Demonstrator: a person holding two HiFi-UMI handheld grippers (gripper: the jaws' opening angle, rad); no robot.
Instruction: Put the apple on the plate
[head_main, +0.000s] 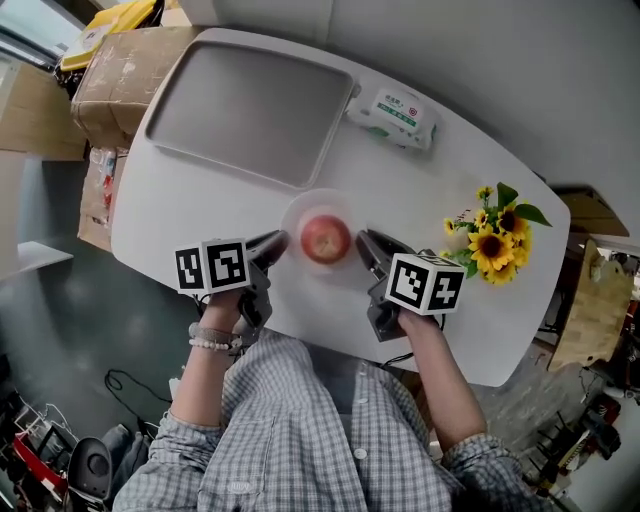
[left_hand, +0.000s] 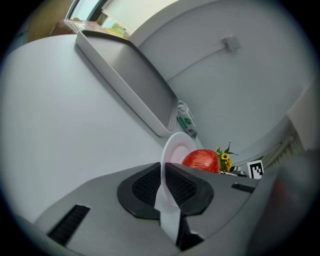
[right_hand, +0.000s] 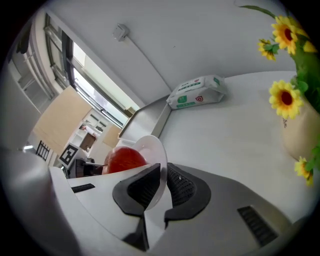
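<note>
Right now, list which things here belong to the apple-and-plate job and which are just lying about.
In the job: apple, on the plate; left gripper and right gripper, each shut on the plate's rim.
Lying about: tray, wipes pack, sunflowers, cardboard box.

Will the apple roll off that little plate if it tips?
Probably, yes: the apple is round and sits loose on the plate, which looks shallow. The plate seems stiff, since the left gripper and right gripper pinch only its opposite edges.
</note>
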